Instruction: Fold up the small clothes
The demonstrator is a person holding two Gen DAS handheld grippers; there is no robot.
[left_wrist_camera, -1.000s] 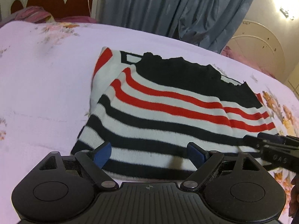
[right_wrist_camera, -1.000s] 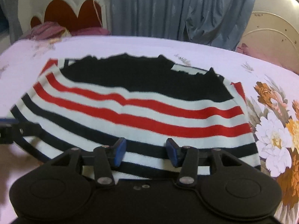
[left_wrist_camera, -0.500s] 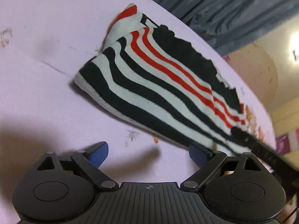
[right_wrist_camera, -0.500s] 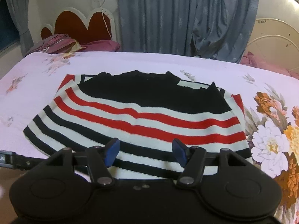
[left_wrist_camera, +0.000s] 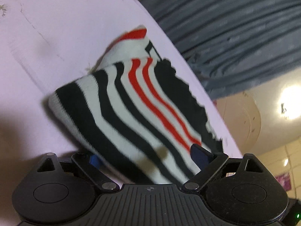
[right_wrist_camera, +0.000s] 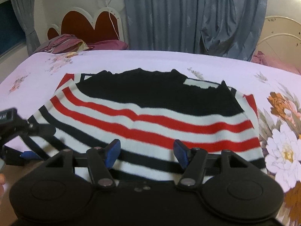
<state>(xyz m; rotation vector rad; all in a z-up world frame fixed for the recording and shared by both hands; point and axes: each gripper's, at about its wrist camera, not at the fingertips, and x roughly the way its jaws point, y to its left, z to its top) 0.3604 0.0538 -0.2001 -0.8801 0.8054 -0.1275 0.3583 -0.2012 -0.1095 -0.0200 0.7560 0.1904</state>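
A small knit sweater (right_wrist_camera: 150, 116) with black, white and red stripes and a black top lies partly folded on the pink bed sheet (right_wrist_camera: 169, 60). My left gripper (left_wrist_camera: 146, 156) is rolled on its side and open, with the sweater's (left_wrist_camera: 131, 101) near left hem between its blue fingers. It also shows at the left edge of the right wrist view (right_wrist_camera: 28, 131). My right gripper (right_wrist_camera: 146, 149) is open and hovers over the near hem, its blue pads (right_wrist_camera: 112, 148) wide apart above the stripes.
A large flower print (right_wrist_camera: 282, 141) covers the sheet to the right. A red and white headboard (right_wrist_camera: 84, 24) with purple pillows (right_wrist_camera: 79, 43) stands at the far left. Grey curtains (right_wrist_camera: 188, 15) hang behind the bed. A cream bed frame (right_wrist_camera: 278, 39) stands far right.
My left gripper has rolled further sideways and moved in, so the sweater's left hem now lies between its fingers. My right gripper has come slightly closer over the near hem.
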